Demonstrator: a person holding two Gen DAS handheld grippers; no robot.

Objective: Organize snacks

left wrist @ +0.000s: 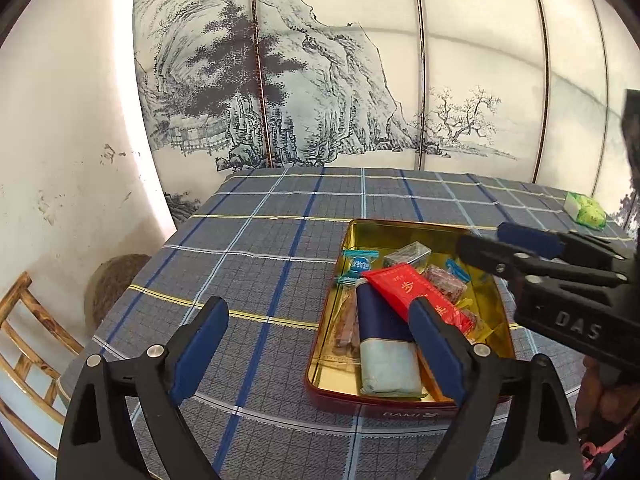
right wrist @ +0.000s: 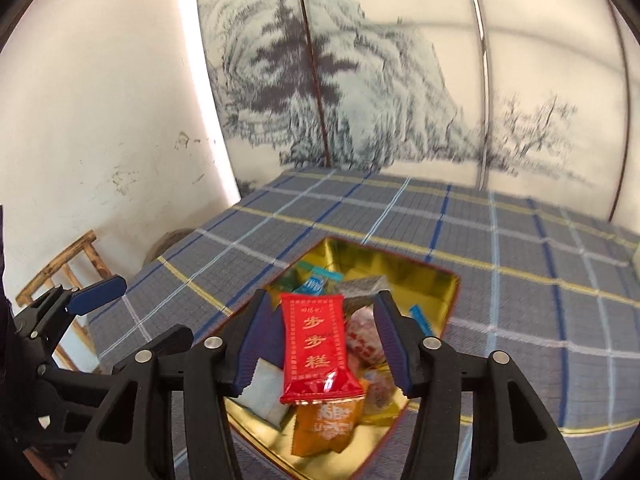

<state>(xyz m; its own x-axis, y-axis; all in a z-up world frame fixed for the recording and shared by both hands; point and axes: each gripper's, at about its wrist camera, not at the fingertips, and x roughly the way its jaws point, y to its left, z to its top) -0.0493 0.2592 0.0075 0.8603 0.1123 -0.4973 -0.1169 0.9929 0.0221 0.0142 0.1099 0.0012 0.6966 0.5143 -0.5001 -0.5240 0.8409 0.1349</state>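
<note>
Left wrist view shows my left gripper point(left wrist: 320, 344) spread wide with nothing between its blue pads, hovering over the near left corner of the tin point(left wrist: 404, 226), its right finger in front of the tin's near end. The tin sits on the tabletop point(left wrist: 260, 248), which wears a blue-grey checked cloth, and its gold inside holds a heap of snacks: a red packet point(left wrist: 404, 288) lying on top, a long navy and pale blue packet point(left wrist: 384, 340) along the near left side, a small blue-wrapped candy point(left wrist: 359, 265) at the far left, and a clear-wrapped piece point(left wrist: 408, 255) behind the red one. My right gripper point(left wrist: 480, 242) reaches in from the right above the tin's far right part. A green and white packet point(left wrist: 585, 209) lies well apart on the far right of the cloth.

From the right wrist, my right gripper point(right wrist: 318, 344) stands partly open, its pads clear of the red packet point(right wrist: 316, 344) lying between them. An orange packet point(right wrist: 326, 426) lies beneath it.
</note>
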